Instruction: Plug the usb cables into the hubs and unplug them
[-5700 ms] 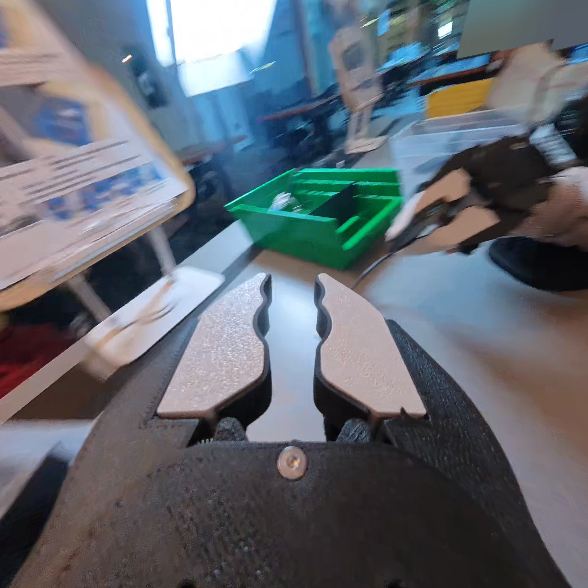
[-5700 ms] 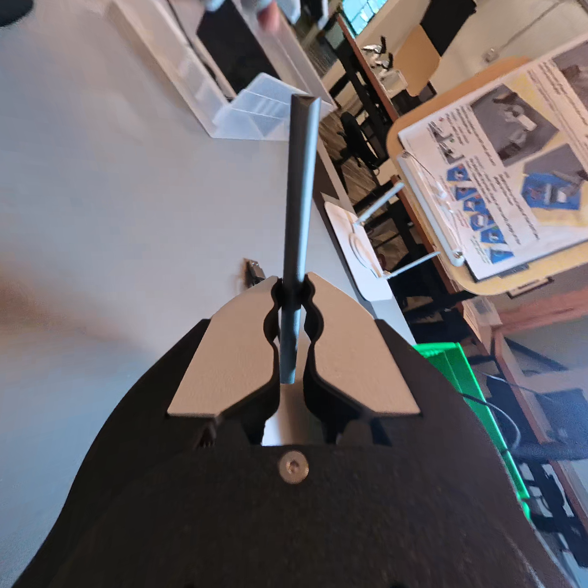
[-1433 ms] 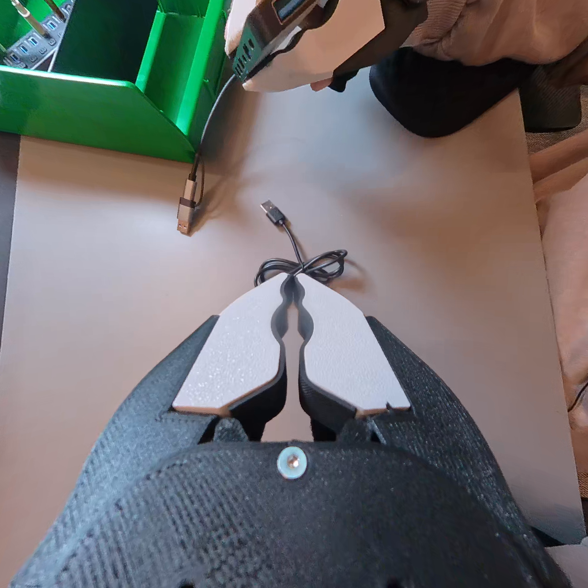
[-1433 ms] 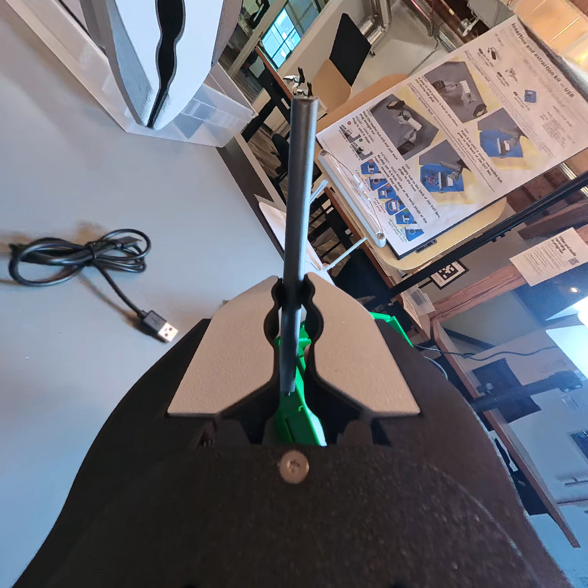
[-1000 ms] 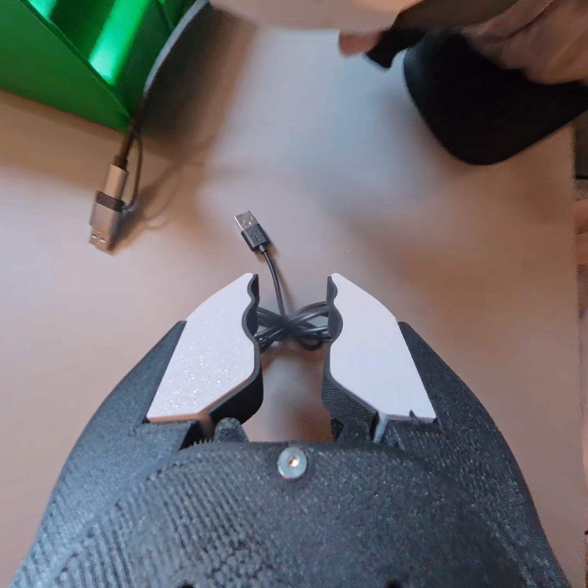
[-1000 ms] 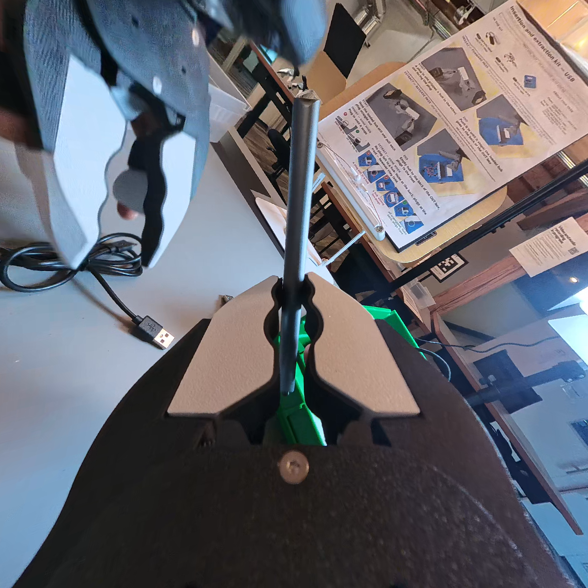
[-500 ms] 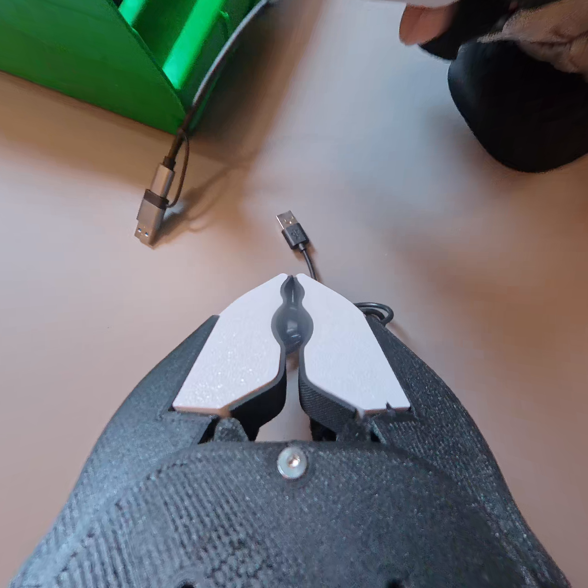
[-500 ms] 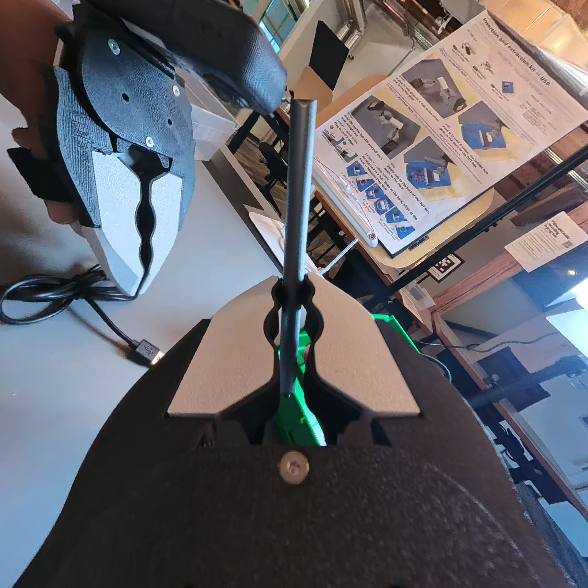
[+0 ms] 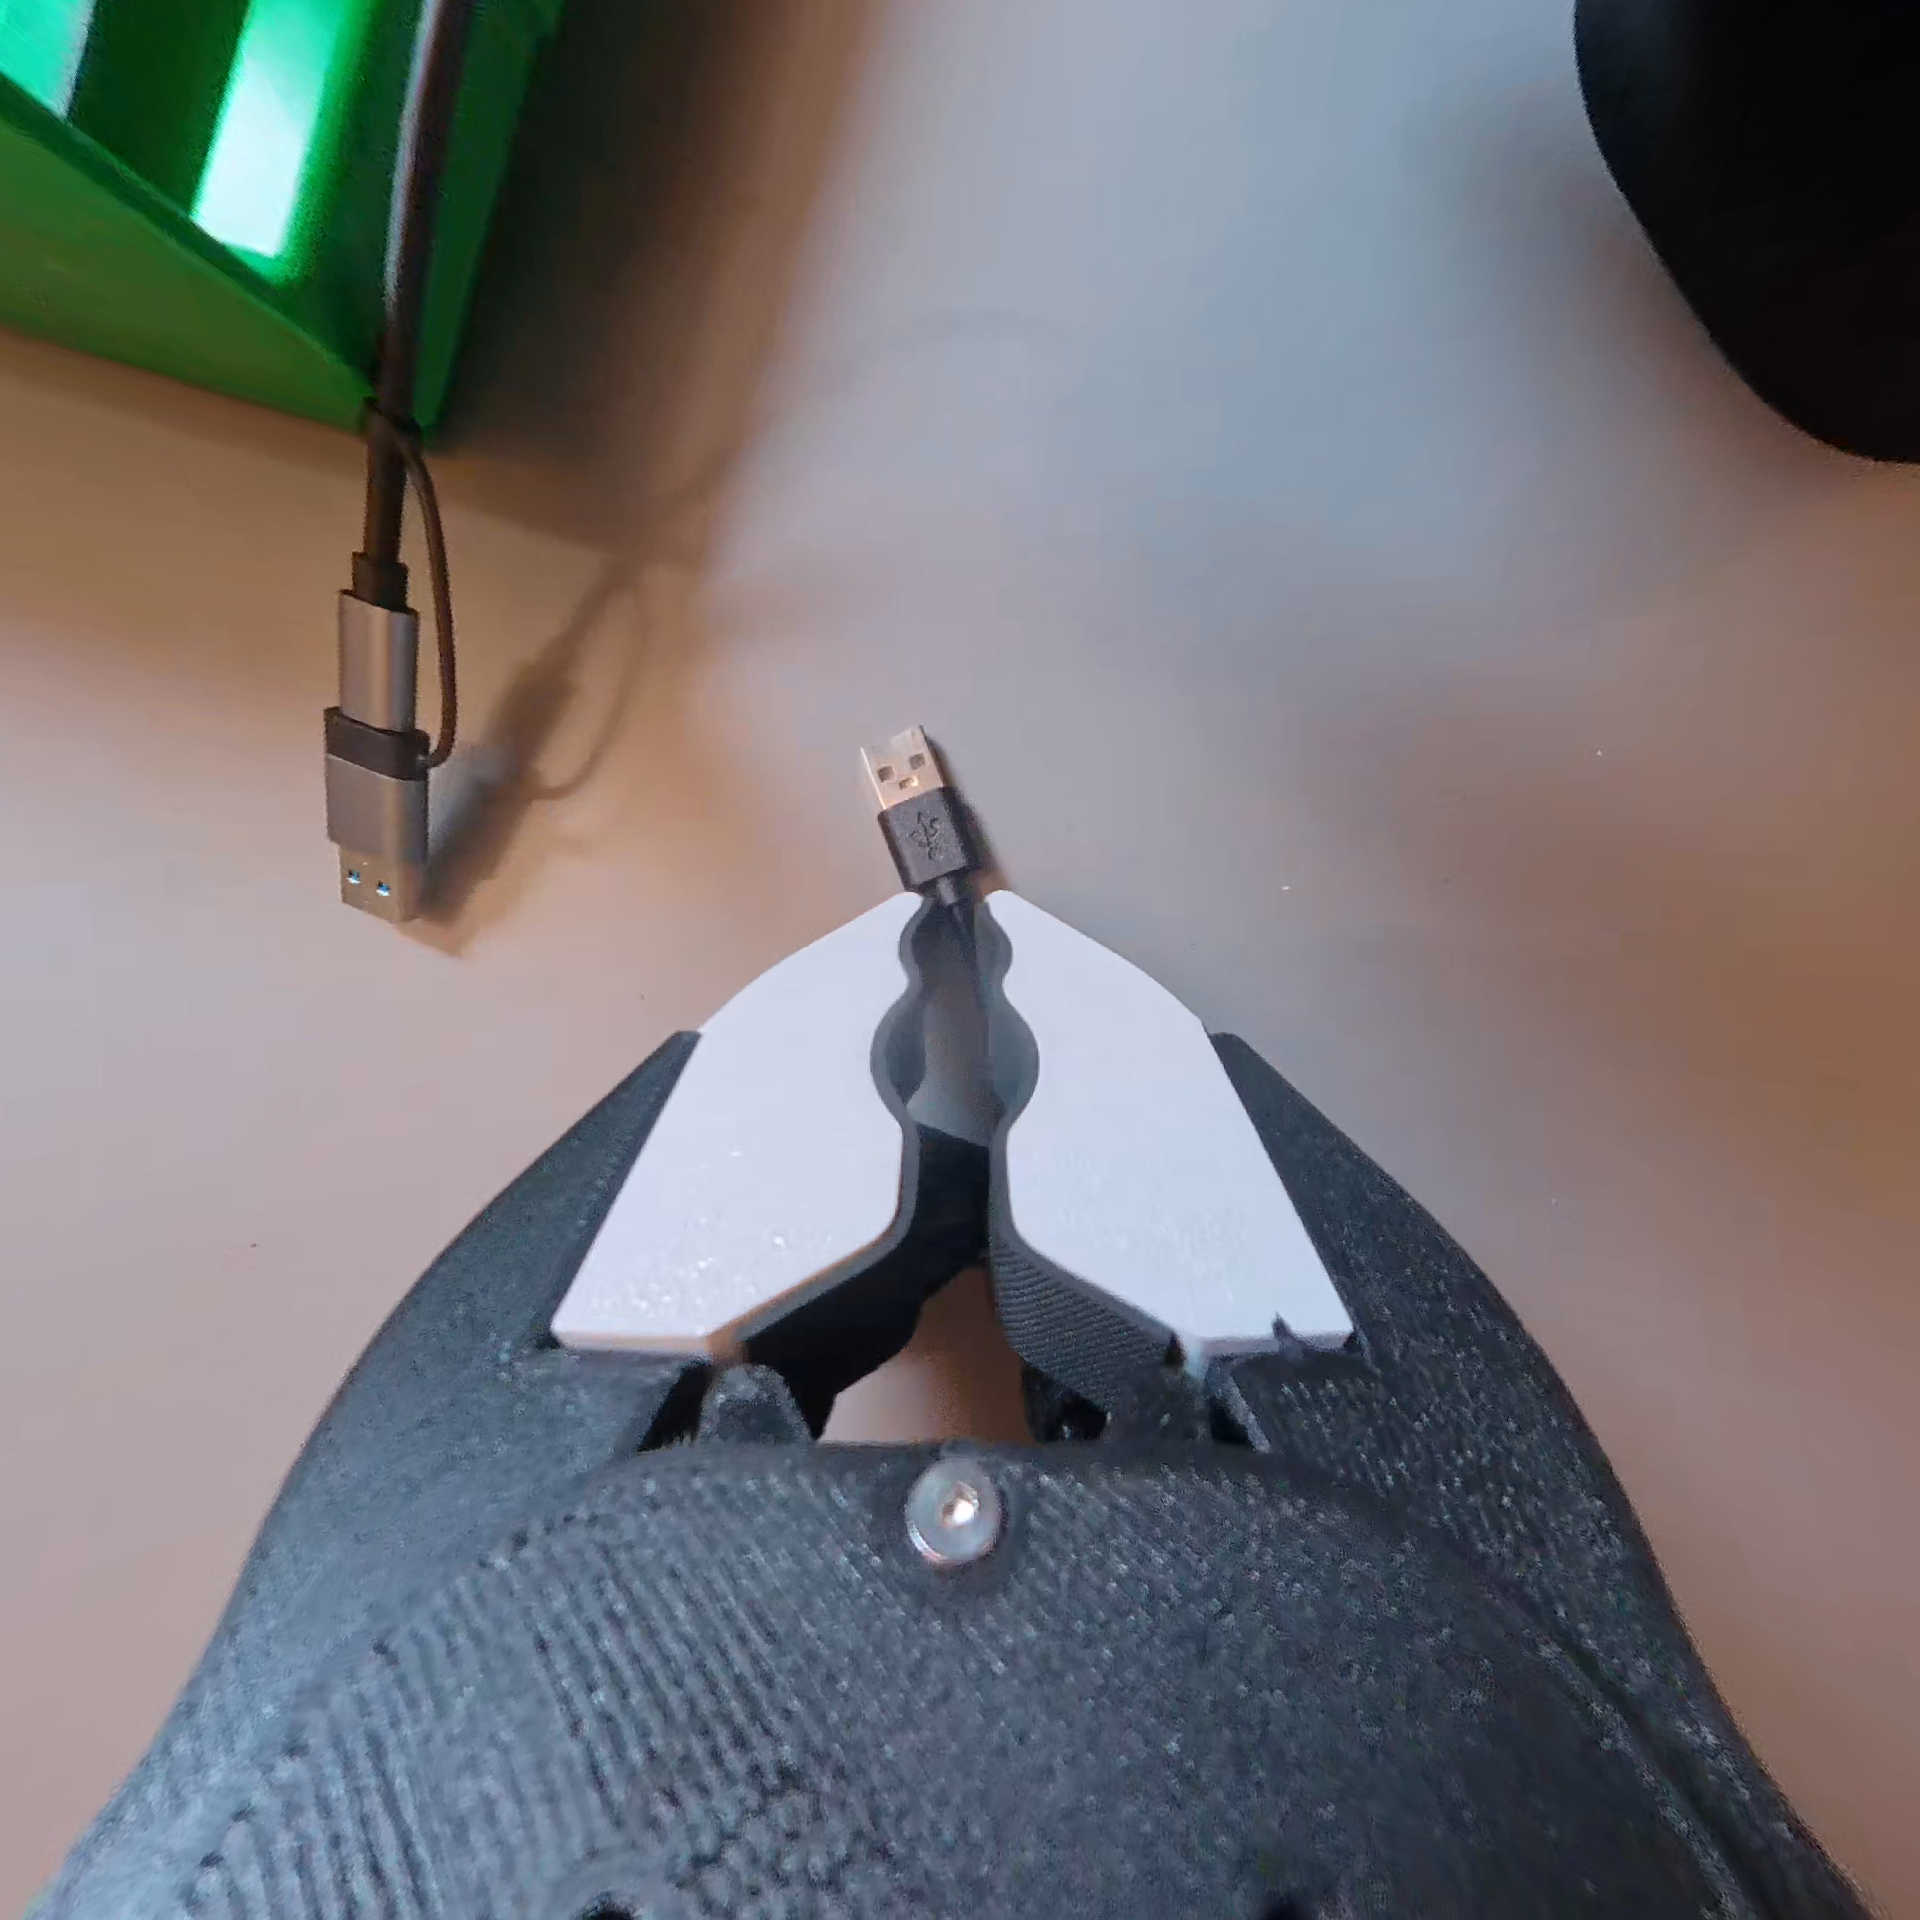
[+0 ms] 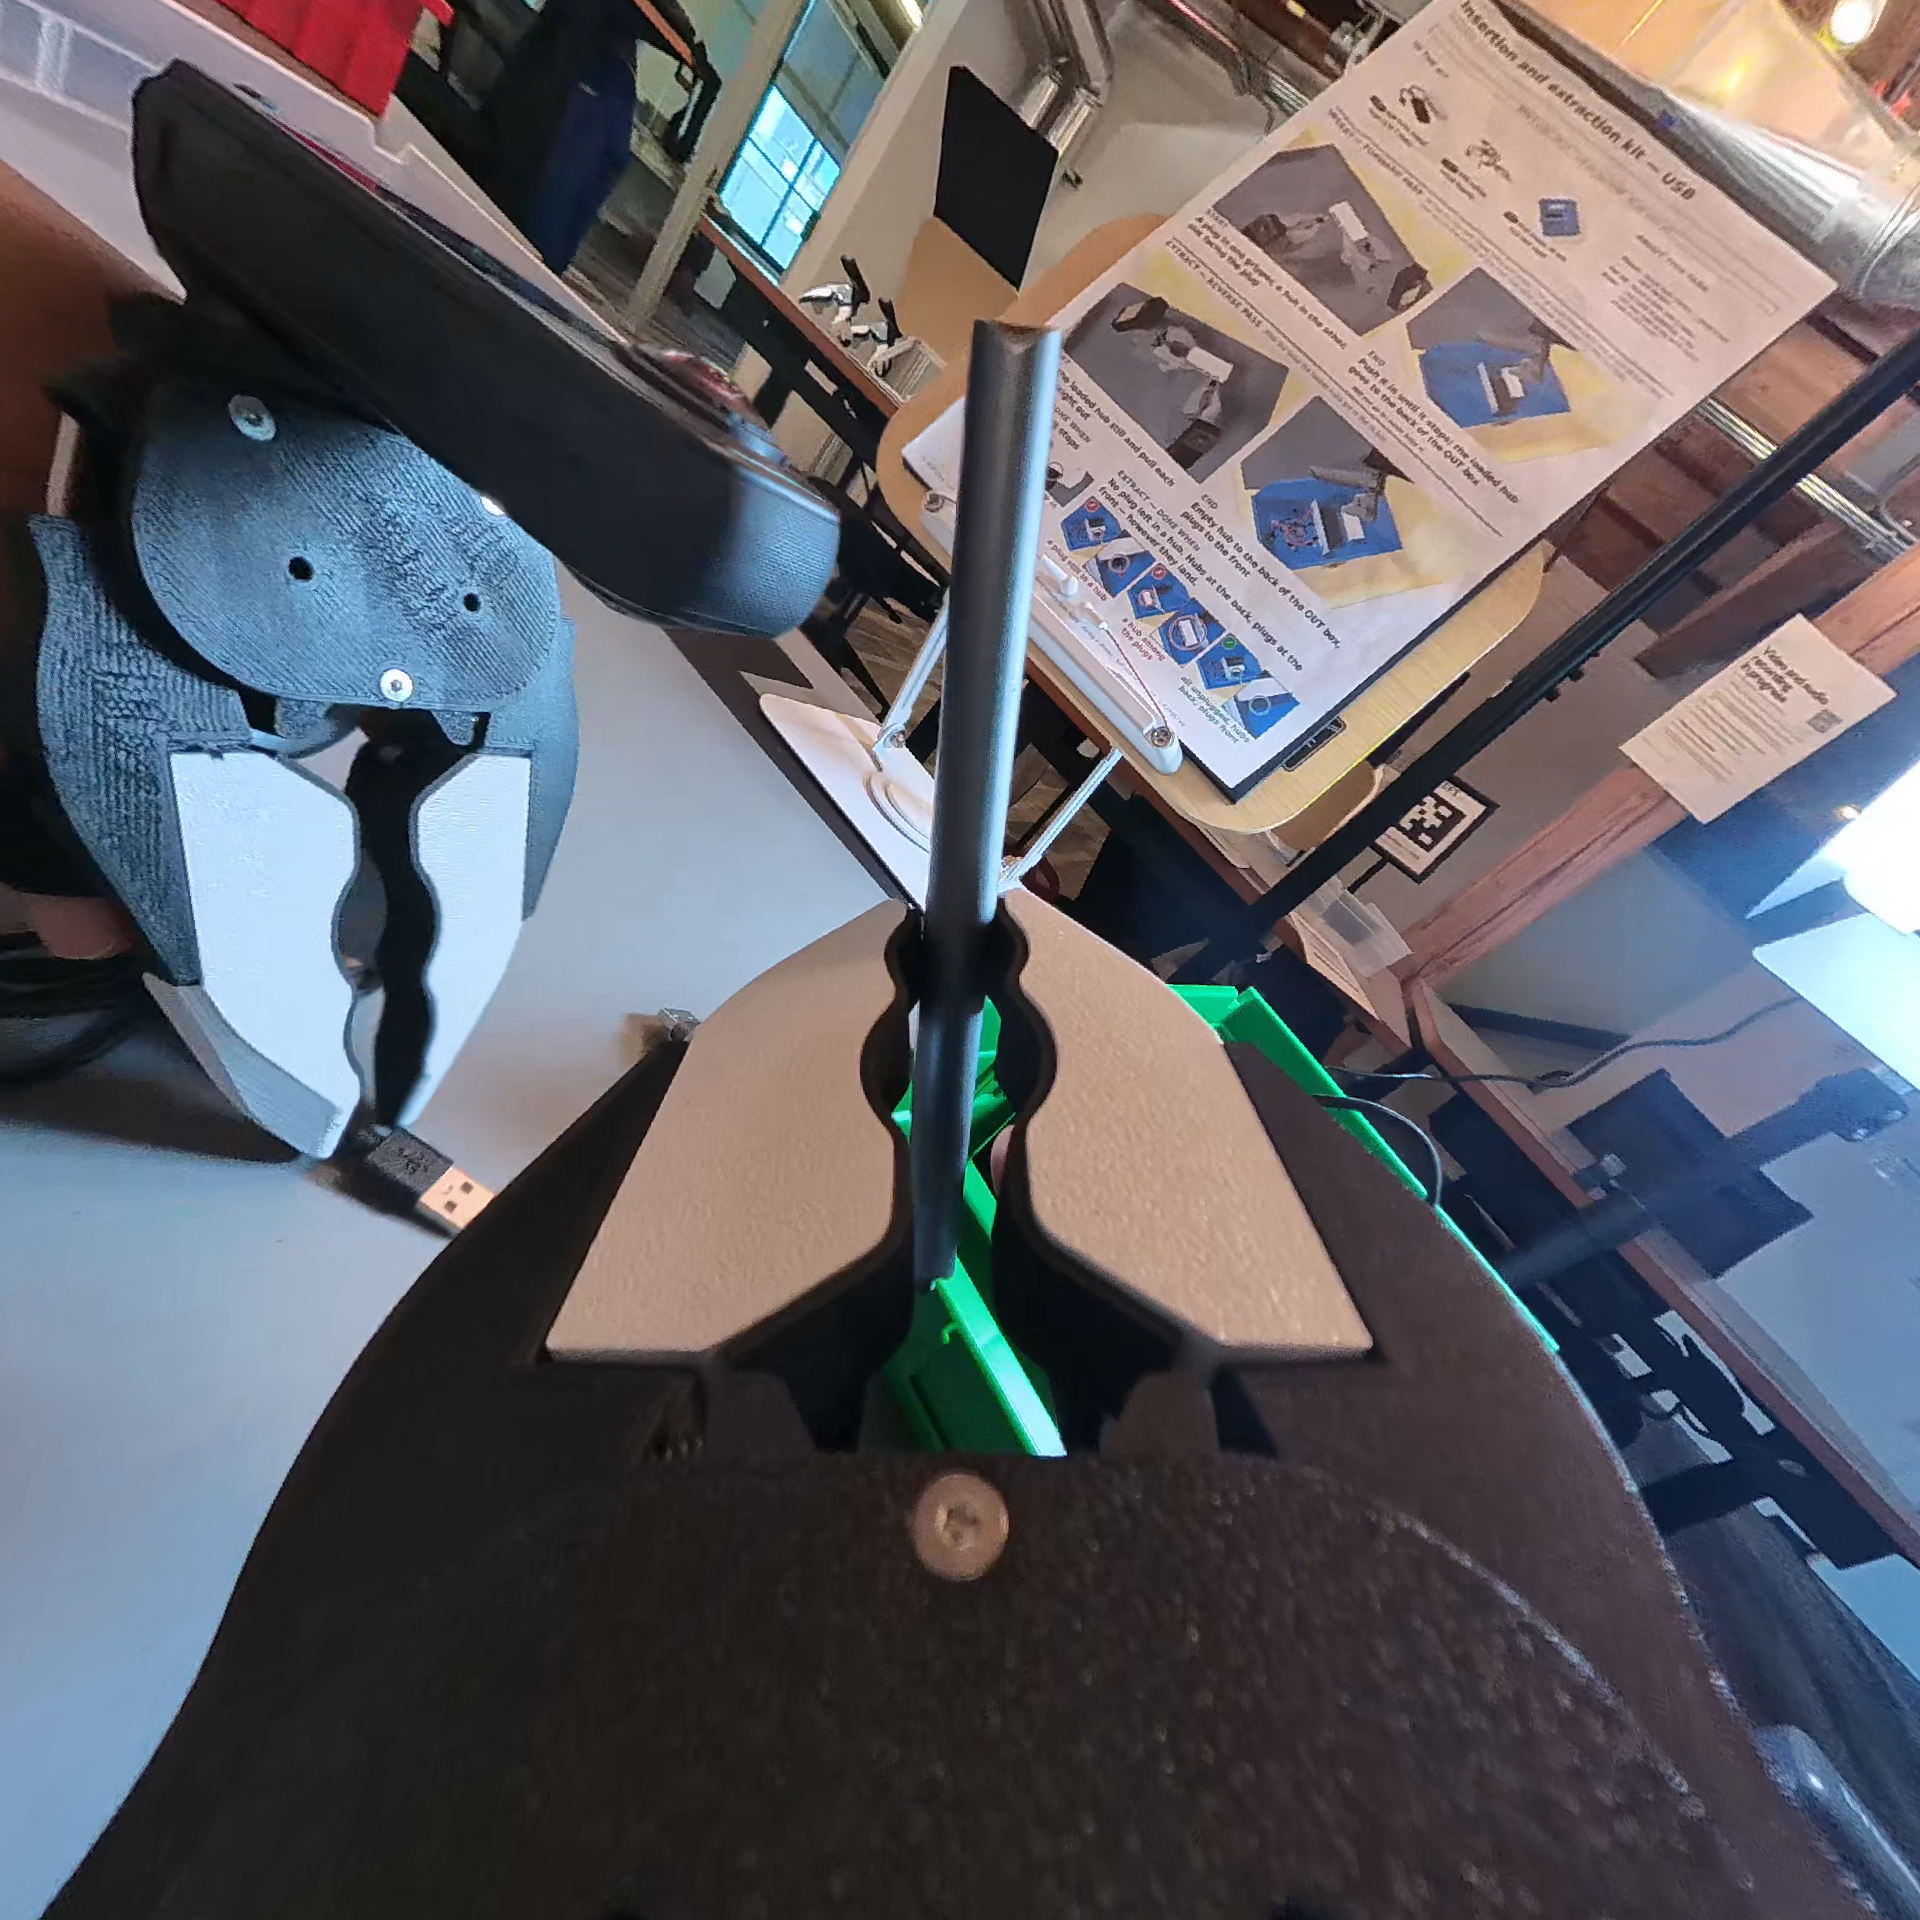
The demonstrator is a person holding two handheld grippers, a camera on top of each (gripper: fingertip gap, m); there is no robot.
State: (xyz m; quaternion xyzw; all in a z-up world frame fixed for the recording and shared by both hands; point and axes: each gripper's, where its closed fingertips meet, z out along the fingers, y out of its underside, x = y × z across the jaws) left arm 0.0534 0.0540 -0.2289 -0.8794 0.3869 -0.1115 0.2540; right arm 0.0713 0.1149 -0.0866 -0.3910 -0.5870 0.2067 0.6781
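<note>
1. Your left gripper (image 9: 951, 906) has its fingers (image 9: 790, 1122) pressed together on the thin black cord of the USB cable (image 9: 923, 821), just behind its plug. The plug pokes out past the fingertips, metal end pointing away from you, low over the tabletop (image 9: 1247, 540).
2. From the right wrist view the same left gripper (image 10: 379, 1117) points down at the tabletop (image 10: 665, 894), with the USB cable's plug (image 10: 431, 1179) at its tip and the rest of the black cord bunched behind it at the left edge.
3. Your right gripper (image 10: 956, 940) has its fingers (image 10: 748, 1174) closed on a slim grey hub (image 10: 982, 644) — you see it edge-on, standing up out of the fingertips and reaching well past them.
4. To the left of the held plug, a second connector (image 9: 376, 764) lies on the tabletop: a silver-and-black adapter on a dark cable that runs up along the corner of the green bin (image 9: 208, 301). It is well apart from your left gripper.
5. The green bin (image 10: 1247, 1049) also shows just behind your right gripper's fingers.
6. A dark rounded object (image 9: 1766, 208) sits at the far right of the tabletop — I cannot tell what it is.
7. Beyond the tabletop edge, an instruction poster (image 10: 1403, 343) leans on a stand.
</note>
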